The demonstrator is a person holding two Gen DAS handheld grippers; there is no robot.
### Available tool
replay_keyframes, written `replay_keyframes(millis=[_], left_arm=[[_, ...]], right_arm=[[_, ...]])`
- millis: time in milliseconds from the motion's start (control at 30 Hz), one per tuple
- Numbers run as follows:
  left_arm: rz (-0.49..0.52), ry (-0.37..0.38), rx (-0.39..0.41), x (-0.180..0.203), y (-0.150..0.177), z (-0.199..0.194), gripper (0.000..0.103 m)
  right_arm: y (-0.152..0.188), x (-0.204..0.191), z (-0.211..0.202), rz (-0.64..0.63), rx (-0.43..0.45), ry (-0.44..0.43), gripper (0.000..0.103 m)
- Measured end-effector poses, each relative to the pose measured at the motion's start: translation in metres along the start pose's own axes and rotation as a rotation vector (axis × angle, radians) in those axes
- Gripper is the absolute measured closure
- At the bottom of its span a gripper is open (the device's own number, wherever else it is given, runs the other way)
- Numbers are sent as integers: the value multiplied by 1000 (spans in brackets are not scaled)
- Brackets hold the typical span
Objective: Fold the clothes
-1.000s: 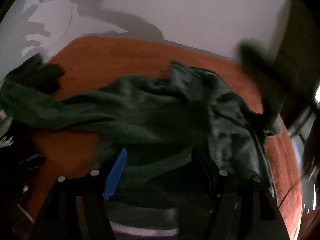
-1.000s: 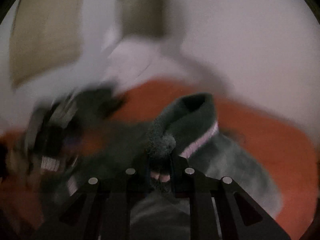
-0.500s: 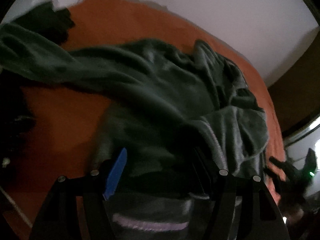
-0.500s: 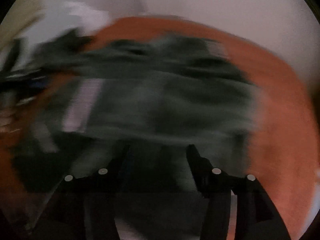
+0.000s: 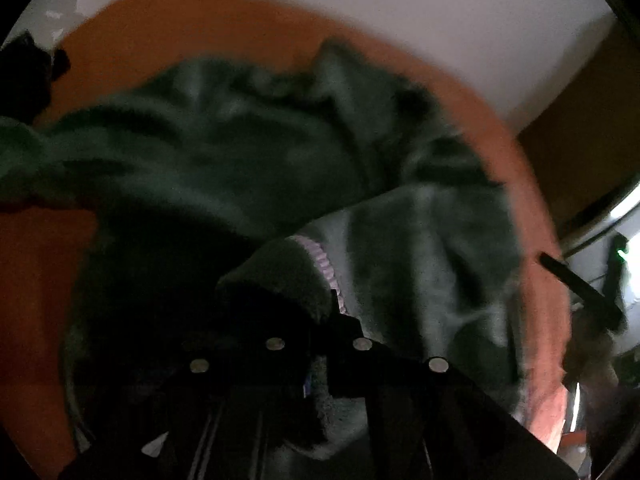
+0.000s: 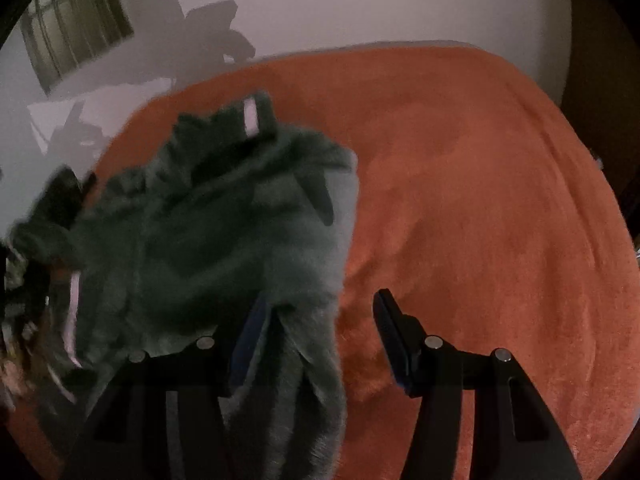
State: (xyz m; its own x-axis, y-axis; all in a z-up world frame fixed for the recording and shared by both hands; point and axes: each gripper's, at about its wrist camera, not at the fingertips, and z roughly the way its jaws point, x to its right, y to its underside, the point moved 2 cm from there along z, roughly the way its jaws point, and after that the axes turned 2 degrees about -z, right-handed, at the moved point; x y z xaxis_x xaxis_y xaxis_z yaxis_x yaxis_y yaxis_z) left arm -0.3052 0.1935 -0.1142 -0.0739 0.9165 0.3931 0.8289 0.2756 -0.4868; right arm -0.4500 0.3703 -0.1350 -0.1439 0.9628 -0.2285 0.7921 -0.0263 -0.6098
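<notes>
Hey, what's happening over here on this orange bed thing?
A person is folding a dark green fleece garment on an orange blanket, with a handheld gripper in each hand. The left gripper is shut on a fold of the fabric near its pale ribbed trim. The right gripper is open, with the garment's edge lying loose between its fingers.

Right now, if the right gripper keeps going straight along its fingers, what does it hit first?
Probably the orange blanket. The right gripper is open, and the green garment lies against its left finger only, so the cloth edge may brush first; depth is unclear.
</notes>
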Motion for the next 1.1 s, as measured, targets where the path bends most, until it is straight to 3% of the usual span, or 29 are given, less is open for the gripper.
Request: replay_keyframes(millis=[67, 133, 267, 367, 433, 500, 600, 733, 867, 933, 1000, 1100], left_arm=[[28, 111, 37, 14, 21, -29, 98], [86, 188, 25, 29, 43, -43, 98], [198, 232, -49, 53, 90, -47, 98], [164, 223, -122, 47, 109, -38, 97], [125, 231, -131, 41, 110, -37, 97], [111, 252, -126, 40, 106, -40, 97], [139, 248, -142, 44, 103, -41, 95], [144, 173, -191, 29, 90, -38, 89], [46, 176, -121, -9, 69, -55, 76], [20, 170, -104, -22, 63, -60, 69], [2, 146, -114, -31, 58, -57, 69], [-37, 188, -185, -32, 56, -43, 67]], right_arm=[[-15, -3, -3, 11, 19, -28, 48], [-31, -9, 2, -1, 9, -35, 48], [-55, -21, 13, -18, -3, -47, 48], [-59, -17, 21, 36, -45, -69, 48], [-54, -14, 36, 47, -114, -71, 46], [-45, -9, 51, 41, -181, -11, 46], [-33, 2, 58, 51, -215, 39, 52], [-38, 15, 37, 104, -149, 57, 52], [-52, 5, 19, 24, -118, 95, 52], [-55, -2, 8, 7, -87, 76, 52], [-54, -5, 0, 18, -69, 46, 52], [-38, -1, -10, 73, -73, 4, 52]])
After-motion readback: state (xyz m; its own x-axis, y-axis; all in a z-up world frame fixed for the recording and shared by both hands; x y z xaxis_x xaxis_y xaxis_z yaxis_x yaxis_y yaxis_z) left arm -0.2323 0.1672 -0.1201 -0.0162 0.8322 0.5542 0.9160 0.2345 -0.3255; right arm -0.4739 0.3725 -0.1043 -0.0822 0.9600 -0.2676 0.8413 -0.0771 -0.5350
